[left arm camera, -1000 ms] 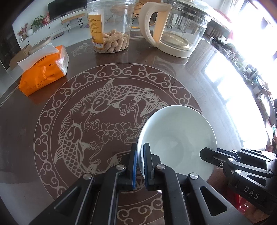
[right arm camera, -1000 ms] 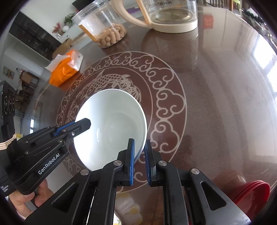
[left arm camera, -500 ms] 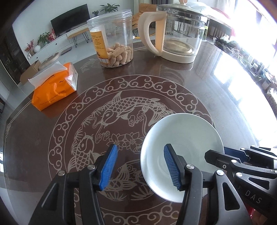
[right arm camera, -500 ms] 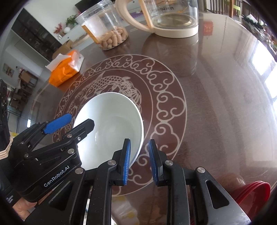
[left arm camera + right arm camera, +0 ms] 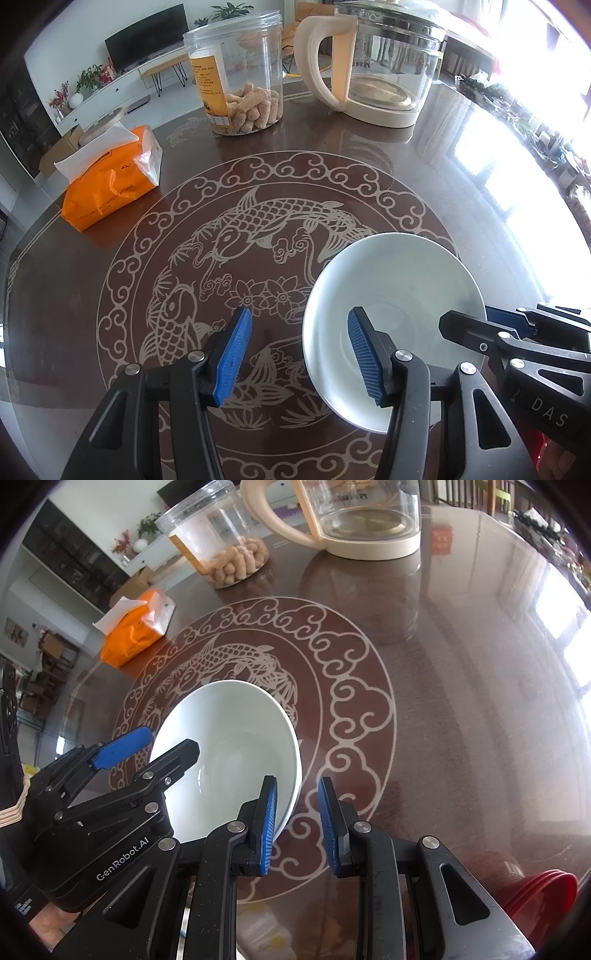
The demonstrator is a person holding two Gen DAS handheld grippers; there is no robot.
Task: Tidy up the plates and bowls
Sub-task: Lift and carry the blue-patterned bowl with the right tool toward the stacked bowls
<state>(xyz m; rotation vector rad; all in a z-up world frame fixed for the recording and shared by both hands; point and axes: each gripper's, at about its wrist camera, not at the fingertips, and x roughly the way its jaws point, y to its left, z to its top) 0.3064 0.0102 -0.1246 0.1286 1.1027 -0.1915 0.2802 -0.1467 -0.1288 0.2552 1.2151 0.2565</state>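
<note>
While the white bowl (image 5: 395,295) sits on the brown fish-pattern table (image 5: 110,266), the left tool (image 5: 299,350) straddles its near-left rim, jaws apart and closing, pads not pressing it. Right tool (image 5: 297,823) is part open around the near-right rim, gripping nothing. Red dishes (image 5: 543,897) sit at the table's near-right edge.

White bowl (image 5: 395,295), glossy, empty, upright on dark counter (image 5: 424,177), over near-right edge of fish medallion. Red plates (image 5: 543,897) stacked at near right, partly cut off.
</note>
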